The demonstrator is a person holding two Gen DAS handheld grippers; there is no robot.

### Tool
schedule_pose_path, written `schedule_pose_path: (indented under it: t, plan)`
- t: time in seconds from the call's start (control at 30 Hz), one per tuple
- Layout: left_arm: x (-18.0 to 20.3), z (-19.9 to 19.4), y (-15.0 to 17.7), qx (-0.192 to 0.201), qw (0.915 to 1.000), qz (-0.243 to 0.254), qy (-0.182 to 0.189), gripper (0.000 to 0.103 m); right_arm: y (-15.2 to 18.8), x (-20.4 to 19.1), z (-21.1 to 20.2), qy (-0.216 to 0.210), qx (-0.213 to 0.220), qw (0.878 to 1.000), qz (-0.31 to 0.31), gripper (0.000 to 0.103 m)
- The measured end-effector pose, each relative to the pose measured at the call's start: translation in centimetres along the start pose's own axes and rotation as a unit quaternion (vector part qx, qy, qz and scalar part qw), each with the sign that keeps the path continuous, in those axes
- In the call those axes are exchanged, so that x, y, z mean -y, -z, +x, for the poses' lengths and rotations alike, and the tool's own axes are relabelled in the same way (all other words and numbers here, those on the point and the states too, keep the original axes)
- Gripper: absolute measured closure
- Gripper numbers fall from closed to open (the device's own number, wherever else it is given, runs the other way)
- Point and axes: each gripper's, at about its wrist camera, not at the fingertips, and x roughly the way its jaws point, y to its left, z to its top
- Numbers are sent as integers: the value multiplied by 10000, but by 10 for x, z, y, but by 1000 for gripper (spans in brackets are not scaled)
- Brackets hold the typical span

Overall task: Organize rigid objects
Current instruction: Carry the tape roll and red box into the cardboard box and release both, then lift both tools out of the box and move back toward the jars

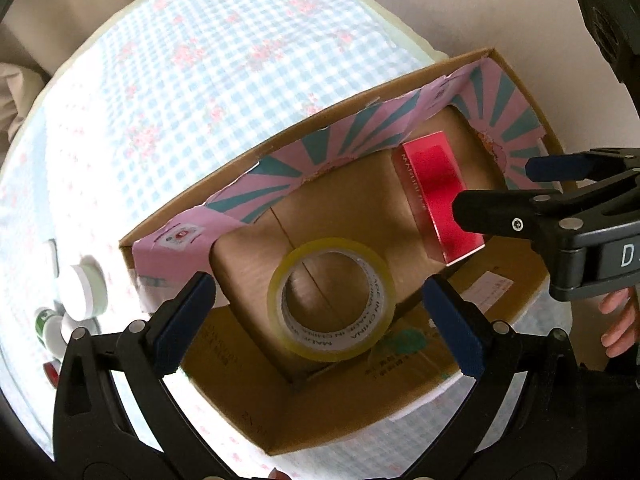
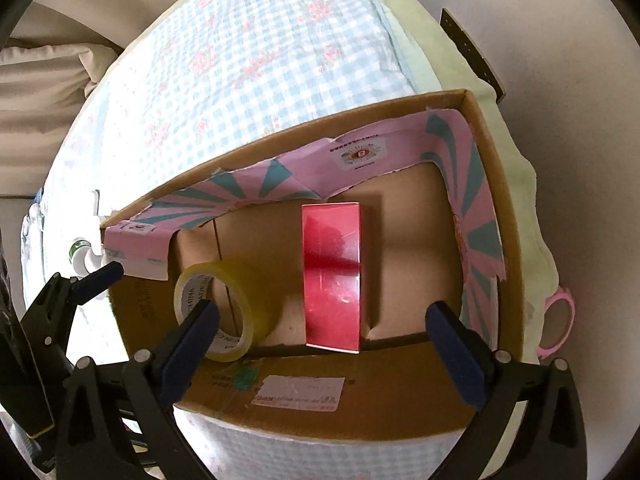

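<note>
A roll of tape (image 1: 332, 299) and a red box (image 2: 332, 276) are seen lying apart on the floor of a cardboard box (image 2: 500, 184), presumably gathered there for tidiness. Above them the left gripper (image 1: 320, 322) and right gripper (image 2: 324, 340) are held with fingers spread, nothing pinched. The cardboard box is set on a bed (image 2: 248, 52) covered in blue checks; small bottles (image 1: 80, 292) are left beside it.
</note>
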Motion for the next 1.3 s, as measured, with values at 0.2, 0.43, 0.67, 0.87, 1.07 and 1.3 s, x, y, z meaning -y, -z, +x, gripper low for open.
schedule_pose_path:
  t: [0.2, 0.43, 0.67, 0.87, 1.07, 1.3]
  plan:
    - [0, -24, 6, 128, 9999, 4, -10, 0, 3, -11, -10, 38, 95, 9999, 25, 0]
    - [8, -53, 4, 390, 9992, -18, -9, 0, 14, -20, -41, 238, 115, 9996, 110, 0]
    - [-5, -121, 30, 889, 9953, -384, 35, 0, 28, -46, -91, 628, 215, 9978, 0, 0]
    - [-28, -191, 72, 1420, 9872, -731, -19, 0, 49, -90, -150, 944, 677, 9926, -340, 0]
    - [-79, -253, 130, 1861, 9752, -1128, -415, 0, 83, -146, -195, 830, 1382, 9843, -725, 0]
    - [-151, -287, 205, 2131, 9579, -1736, -831, 0, 132, -227, -210, 469, 2073, 9674, -1380, 0]
